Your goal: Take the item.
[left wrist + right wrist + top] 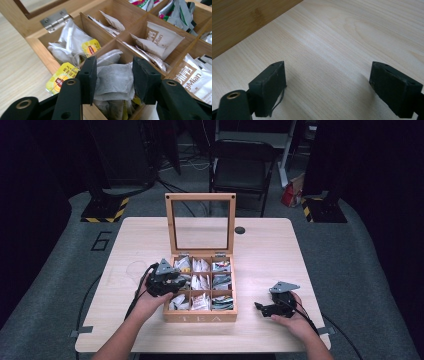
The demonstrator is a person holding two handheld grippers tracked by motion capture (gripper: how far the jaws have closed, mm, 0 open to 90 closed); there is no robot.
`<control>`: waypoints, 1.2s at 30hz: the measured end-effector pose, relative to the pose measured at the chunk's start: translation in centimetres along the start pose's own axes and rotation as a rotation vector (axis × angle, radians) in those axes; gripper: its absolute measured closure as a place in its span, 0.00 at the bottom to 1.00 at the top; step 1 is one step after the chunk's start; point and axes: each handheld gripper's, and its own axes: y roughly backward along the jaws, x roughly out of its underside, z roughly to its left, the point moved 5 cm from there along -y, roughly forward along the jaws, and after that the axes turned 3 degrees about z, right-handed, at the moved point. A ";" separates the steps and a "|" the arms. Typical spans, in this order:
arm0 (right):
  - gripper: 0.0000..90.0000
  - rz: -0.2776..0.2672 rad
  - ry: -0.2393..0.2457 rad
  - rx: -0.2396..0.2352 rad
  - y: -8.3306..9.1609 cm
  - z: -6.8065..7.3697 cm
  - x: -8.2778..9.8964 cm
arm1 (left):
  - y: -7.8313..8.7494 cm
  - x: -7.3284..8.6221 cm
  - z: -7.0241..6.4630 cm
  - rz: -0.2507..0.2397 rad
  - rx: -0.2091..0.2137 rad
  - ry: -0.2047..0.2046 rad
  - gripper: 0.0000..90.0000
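Tea bags (113, 81) sit in the tea box's (200, 316) left middle compartment, between the left hand-held gripper's (114, 75) half-closed jaws, seemingly touching. Right hand-held gripper (327, 85) rests wide, empty, on the counter (265, 250).

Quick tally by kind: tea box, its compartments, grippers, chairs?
Tea box: 1
Compartments: 9
Grippers: 2, left gripper and right gripper
Chair: 1
Total: 13
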 end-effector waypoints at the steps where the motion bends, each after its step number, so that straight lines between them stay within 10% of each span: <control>1: 0.15 0.000 -0.001 0.001 0.0 0.0 0.0 | 0.1 0.0 0.1 0.000 0.001 -0.003 0.64; 22: 0.15 0.000 0.001 0.000 0.0 0.0 0.0 | 1.5 -1.2 0.3 -0.056 0.001 -0.004 0.91; 36: 0.15 0.001 0.001 -0.001 0.0 0.0 0.0 | 3.6 -3.4 0.7 -0.095 0.016 0.018 0.92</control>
